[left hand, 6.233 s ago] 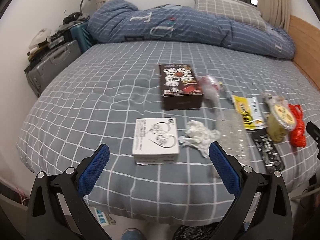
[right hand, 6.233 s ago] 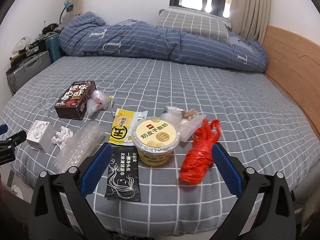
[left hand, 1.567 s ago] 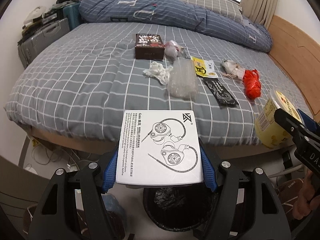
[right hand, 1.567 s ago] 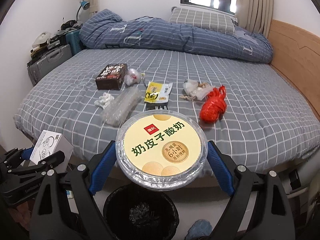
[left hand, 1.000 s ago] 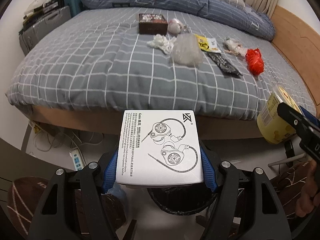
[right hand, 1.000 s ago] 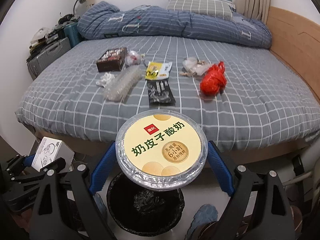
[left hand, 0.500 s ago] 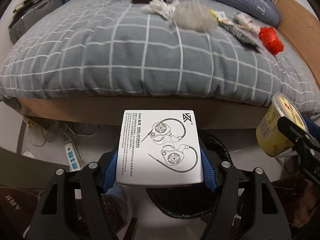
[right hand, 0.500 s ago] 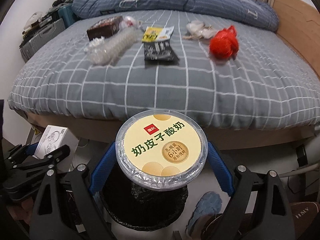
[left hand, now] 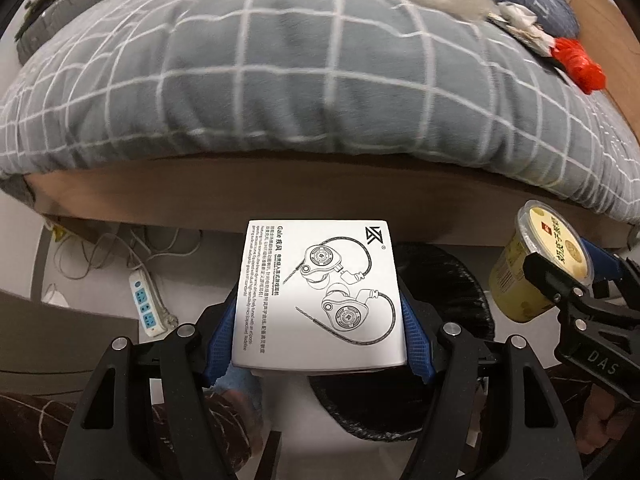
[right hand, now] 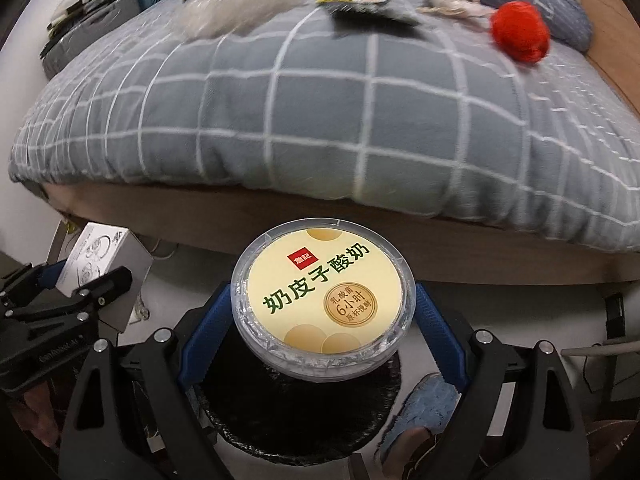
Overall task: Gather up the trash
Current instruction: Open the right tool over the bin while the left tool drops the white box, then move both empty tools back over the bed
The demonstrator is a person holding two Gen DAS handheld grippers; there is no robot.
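My left gripper (left hand: 318, 334) is shut on a white earphone box (left hand: 320, 296), held over the floor just left of a black-lined trash bin (left hand: 460, 300). The same box (right hand: 104, 266) shows at the left edge of the right wrist view. My right gripper (right hand: 322, 330) is shut on a yellow yogurt cup (right hand: 324, 302) with a clear lid, directly above the bin (right hand: 296, 412). That cup (left hand: 536, 272) also appears at the right of the left wrist view. More trash lies on the bed: a clear plastic bag (right hand: 240, 4), a black packet (right hand: 372, 12), a red bag (right hand: 520, 34).
The grey checked bed (left hand: 300, 80) with its wooden frame (right hand: 400, 248) fills the upper half of both views. A power strip (left hand: 146, 308) and cables lie on the floor at left. A blue slipper (right hand: 424, 412) is beside the bin. Suitcases (right hand: 88, 20) stand far left.
Both grippers have sunk below the bed's edge toward the bin, tilting further down. The bed top has slid up out of view. The box and cup stay gripped.
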